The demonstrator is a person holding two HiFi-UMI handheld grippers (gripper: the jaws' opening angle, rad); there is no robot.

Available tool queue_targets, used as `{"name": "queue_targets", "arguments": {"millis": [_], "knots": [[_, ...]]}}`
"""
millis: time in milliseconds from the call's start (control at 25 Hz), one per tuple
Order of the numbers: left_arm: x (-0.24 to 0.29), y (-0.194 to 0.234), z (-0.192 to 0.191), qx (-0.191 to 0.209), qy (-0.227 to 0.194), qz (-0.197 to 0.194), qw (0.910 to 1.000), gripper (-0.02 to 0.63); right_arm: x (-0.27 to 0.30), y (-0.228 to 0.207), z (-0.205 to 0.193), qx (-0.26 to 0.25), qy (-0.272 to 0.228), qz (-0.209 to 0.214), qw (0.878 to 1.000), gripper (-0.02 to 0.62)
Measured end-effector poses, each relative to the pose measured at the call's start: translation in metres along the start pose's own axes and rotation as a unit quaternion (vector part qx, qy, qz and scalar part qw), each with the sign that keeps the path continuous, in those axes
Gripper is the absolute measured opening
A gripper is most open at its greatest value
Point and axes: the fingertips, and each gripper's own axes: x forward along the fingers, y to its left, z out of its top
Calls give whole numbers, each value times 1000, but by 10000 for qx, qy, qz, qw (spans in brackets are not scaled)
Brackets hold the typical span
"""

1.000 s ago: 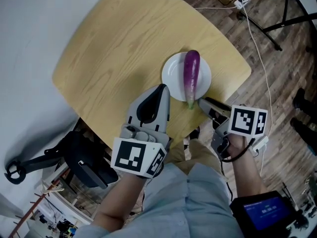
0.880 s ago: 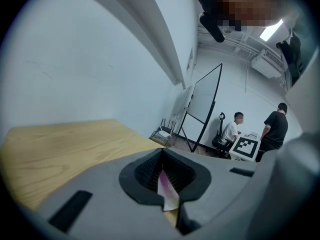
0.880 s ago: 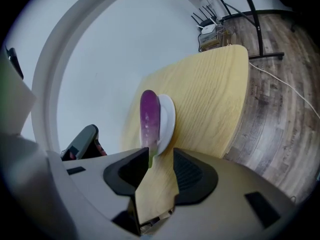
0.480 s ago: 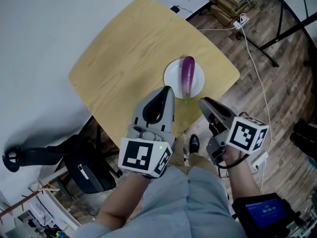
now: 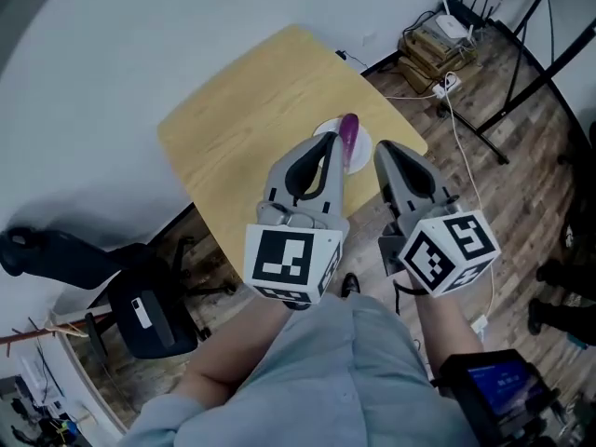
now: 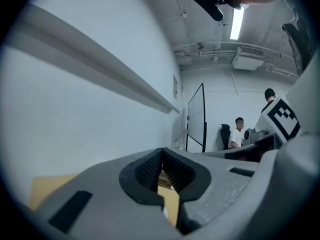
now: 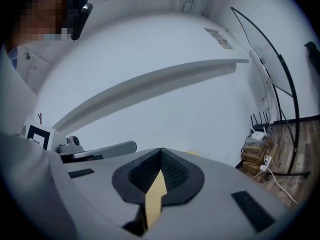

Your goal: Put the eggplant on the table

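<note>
Holds the left claw (image 5: 326, 149) and the right claw (image 5: 391, 154) side by side, raised well above the near corner of the table (image 5: 242, 110), both pointing away from the body and roughly level.

Has the left claw (image 6: 161, 154) pressed together, tips meeting, nothing gripped. Through the slit under the tips in the left gripper view, only a sliver of yellow table (image 6: 171, 206).

Has the right claw (image 7: 160, 154) closed the same way, pads touching at the tips and empty. Below them in the right gripper view, a narrow strip of table (image 7: 155, 196).

Down on the table, near its right corner, the purple eggplant (image 5: 348, 130), lying on a white plate (image 5: 359, 149). Far end toward the wall, near end hidden behind the left claw's tip in the head view. Well apart from both claws, below them.

Left of the table, a black chair (image 5: 140, 315) on the floor. Right of it, wood floor (image 5: 503, 194) with boxes (image 5: 430, 52) stacked by the wall. Far back in the left gripper view, a seated person (image 6: 237, 134).
</note>
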Motion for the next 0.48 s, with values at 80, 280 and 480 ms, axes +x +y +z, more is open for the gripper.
{"name": "queue_targets", "arguments": {"millis": [80, 280, 480], "knots": [[-8, -5, 7, 54, -59, 42, 10000, 6, -7, 7, 7, -143, -88, -3, 9999, 2], [-28, -13, 18, 77, -231, 111, 9996, 6, -22, 28, 10, -371, -159, 15, 9992, 2], [-31, -18, 20, 21, -282, 87, 9996, 6, -26, 33, 13, -660, -191, -28, 9976, 0]]}}
